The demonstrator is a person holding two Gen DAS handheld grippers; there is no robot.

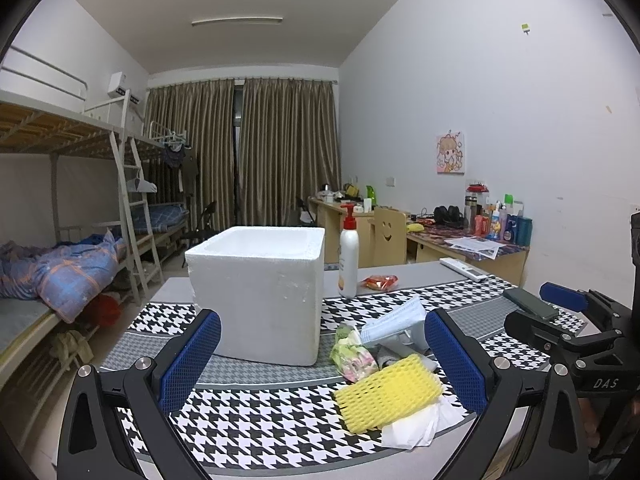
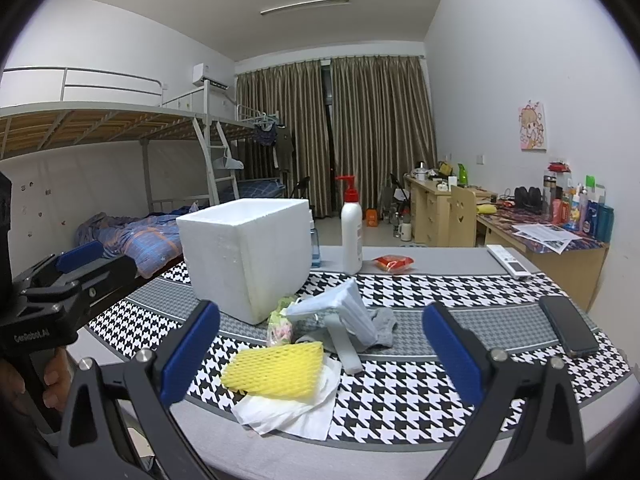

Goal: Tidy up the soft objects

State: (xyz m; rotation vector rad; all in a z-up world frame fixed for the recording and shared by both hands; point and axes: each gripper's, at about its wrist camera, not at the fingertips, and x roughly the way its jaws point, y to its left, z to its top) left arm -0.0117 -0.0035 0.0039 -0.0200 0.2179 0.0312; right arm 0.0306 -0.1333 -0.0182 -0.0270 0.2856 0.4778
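A pile of soft things lies on the houndstooth table cloth [image 2: 420, 392]: a yellow foam net [image 2: 276, 368] on top of white tissue [image 2: 288, 412], a pale blue face mask [image 2: 340, 304], a grey sock [image 2: 384, 326] and a floral plastic bag [image 2: 280, 324]. A white foam box [image 2: 244, 252] stands open-topped just behind the pile. In the left wrist view the foam net [image 1: 388, 396], mask [image 1: 394, 322] and box [image 1: 260, 288] appear too. My left gripper [image 1: 320, 356] is open, low over the cloth beside the pile. My right gripper [image 2: 320, 348] is open, facing the pile, holding nothing.
A white pump bottle [image 2: 352, 232] with a red top and a red snack packet [image 2: 394, 263] stand behind the box. A black phone [image 2: 568, 330] and a white remote [image 2: 508, 260] lie to the right. Bunk beds are at left, desks at right.
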